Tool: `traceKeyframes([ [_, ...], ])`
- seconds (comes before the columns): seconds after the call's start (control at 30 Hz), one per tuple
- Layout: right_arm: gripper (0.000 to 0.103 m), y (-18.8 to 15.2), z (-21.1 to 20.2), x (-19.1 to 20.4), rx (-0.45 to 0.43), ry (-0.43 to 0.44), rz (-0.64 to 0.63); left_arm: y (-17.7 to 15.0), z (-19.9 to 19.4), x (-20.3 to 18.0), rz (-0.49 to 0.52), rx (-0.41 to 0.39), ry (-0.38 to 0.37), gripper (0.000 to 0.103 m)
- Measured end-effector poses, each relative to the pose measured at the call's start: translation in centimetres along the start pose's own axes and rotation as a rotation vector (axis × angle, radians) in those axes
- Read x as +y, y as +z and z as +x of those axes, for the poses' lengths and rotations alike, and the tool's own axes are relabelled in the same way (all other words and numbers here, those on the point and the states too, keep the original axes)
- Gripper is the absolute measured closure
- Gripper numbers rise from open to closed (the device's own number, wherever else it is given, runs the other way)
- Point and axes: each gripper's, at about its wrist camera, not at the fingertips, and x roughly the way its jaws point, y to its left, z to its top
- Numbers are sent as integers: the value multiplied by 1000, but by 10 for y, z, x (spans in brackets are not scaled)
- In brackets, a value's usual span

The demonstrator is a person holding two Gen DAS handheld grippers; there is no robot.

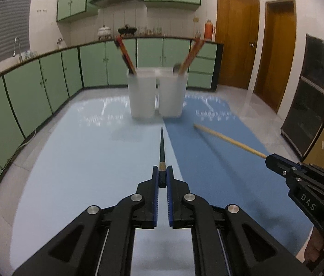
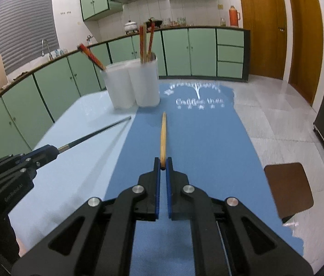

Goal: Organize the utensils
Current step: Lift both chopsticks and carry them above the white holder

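The tabletop is covered by a pale blue mat on the left and a darker blue mat with white lettering on the right. At the far end, where the mats meet, two white frosted holders stand just beside each other, each with reddish-brown chopsticks leaning out. The left tongs are pressed together on the butt of a dark chopstick, which points toward the holders. The right tongs pinch the end of a light wooden chopstick above the darker mat
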Motion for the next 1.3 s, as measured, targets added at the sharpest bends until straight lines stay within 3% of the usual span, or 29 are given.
traceKeyframes([
  [0.47, 99, 103, -32, 3, -51, 92, -18, 80, -29, 17, 17, -127, -61, 97],
  [0.83, 99, 153, -33, 28, 5, 211, -99, 105, -34, 23, 40, -157, -96, 97],
  [1.07, 99, 186, -39, 36, -25, 246, -126, 118, -39, 26, 42, -182, -113, 97],
  [1.3, 99, 240, -42, 35, -105, 254, -131, 161, -48, 22, 74, -271, -112, 97],
])
